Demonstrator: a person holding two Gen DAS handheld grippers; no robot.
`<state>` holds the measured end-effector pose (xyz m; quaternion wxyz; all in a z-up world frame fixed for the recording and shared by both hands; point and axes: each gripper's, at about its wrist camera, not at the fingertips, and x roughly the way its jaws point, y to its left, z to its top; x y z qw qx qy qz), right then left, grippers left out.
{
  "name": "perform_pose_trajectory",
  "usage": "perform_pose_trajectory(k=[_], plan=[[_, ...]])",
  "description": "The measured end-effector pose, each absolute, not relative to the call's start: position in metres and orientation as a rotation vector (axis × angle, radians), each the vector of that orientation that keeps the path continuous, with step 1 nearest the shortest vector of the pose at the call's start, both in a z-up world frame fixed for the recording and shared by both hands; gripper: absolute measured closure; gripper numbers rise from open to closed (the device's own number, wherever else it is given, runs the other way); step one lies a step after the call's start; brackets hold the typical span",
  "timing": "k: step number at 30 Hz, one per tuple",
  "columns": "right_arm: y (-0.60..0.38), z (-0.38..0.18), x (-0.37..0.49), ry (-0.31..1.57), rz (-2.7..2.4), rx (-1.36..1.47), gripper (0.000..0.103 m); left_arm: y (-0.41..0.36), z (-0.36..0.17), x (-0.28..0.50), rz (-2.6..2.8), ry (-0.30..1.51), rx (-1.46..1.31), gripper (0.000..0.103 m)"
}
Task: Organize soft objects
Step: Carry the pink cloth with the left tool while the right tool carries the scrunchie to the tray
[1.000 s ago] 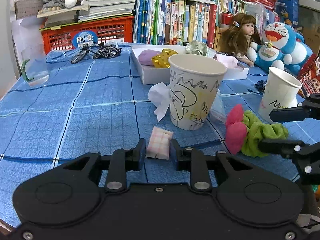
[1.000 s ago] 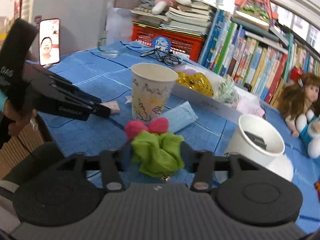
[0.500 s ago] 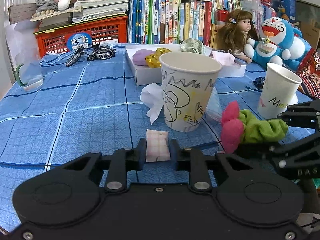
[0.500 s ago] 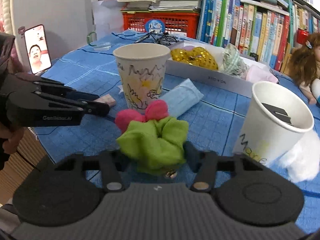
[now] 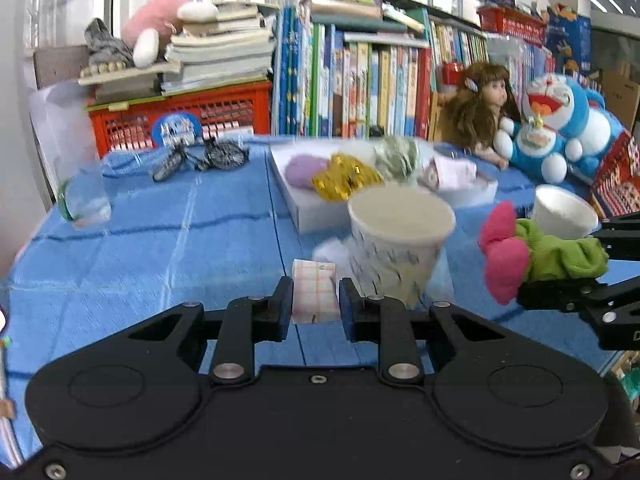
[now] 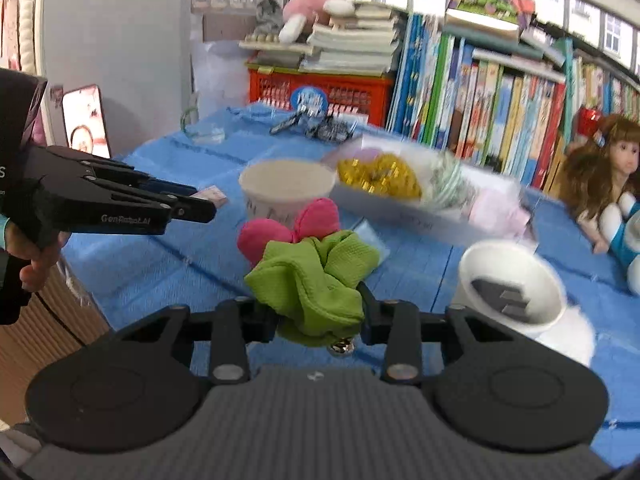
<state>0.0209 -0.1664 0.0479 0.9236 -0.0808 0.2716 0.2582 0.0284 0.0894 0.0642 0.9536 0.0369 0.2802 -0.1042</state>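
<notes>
The green scrunchie (image 6: pixel 316 280) with its two pink puffs sits pinched between the fingers of the right gripper (image 6: pixel 318 316), held up off the blue tablecloth (image 6: pixel 168 264); a small metal bead hangs under its crumpled, ribbed fabric. The left gripper (image 5: pixel 314 308) is closed on a small pink checked pad (image 5: pixel 313 292), flat and folded, also lifted above the cloth. Just beyond it stands a doodled paper cup (image 5: pixel 400 244), and from here its inside looks bare, though the blur makes that hard to swear to. Near the right gripper a second white paper cup (image 6: pixel 516 292) holds a dark grey piece. Behind both, a shallow white box (image 5: pixel 308 208) carries a purple soft lump (image 5: pixel 306 170), a gold sequinned scrunchie (image 5: pixel 346 178), a pale green one and a pinkish cloth. A doll (image 5: pixel 482 112) and a blue plush cat (image 5: pixel 560 128) sit by the books.
</notes>
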Motion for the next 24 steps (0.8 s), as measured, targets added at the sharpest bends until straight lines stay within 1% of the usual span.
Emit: perform_pose_trajectory(k=[5,11,18,24], plan=[[-0.177,0.079,0.031,0.521,0.502,-0.139,0.061,0.095,0.093,0.044,-0.218,0.532,0.070,0.080],[-0.193,0.113,0.060,0.510,0.416,-0.121,0.060,0.094,0.118,0.078,-0.252,0.535,0.053,0.080],[-0.220,0.130,0.123,0.641,0.312,-0.081,0.060,0.085,0.129,0.146,-0.309,0.643,-0.012,0.080],[-0.241,0.124,0.175,0.770,0.255,-0.031,0.060,0.077,0.119,0.207,-0.320,0.748,-0.064,0.080]])
